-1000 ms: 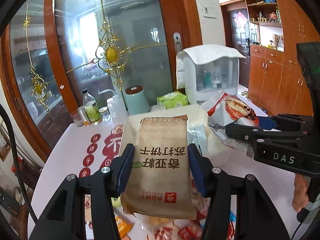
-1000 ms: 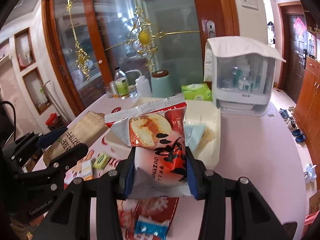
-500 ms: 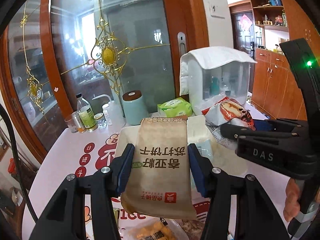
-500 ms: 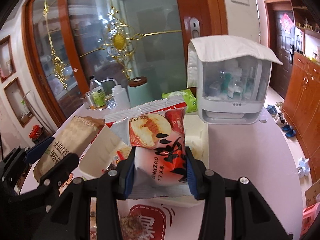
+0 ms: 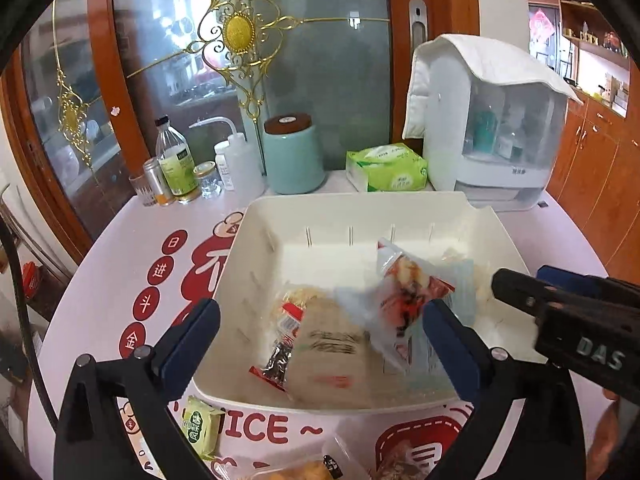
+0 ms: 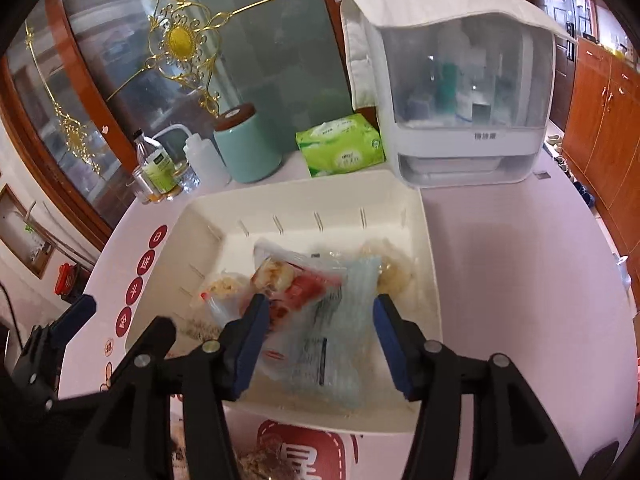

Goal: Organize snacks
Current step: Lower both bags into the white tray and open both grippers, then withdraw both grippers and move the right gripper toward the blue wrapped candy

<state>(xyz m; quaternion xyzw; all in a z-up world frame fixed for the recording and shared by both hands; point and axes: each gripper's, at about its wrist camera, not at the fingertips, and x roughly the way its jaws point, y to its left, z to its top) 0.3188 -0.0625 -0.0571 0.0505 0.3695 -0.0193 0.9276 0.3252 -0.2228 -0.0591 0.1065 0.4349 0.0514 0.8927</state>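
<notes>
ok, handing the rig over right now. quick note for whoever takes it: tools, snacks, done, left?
Left tool: jaws opening, nothing gripped; the brown paper packet lies in the bin below it.
Right tool: jaws opening, pads off the red-and-white snack bag, which sits blurred among the other packets in the bin.
Cream bin: on the table, holds both of these plus several earlier packets.
Done: both packets are in the bin.
Left: small green packet and a few more snacks on the table in front of the bin. Pick those next, probably the green one with the left tool.
</notes>
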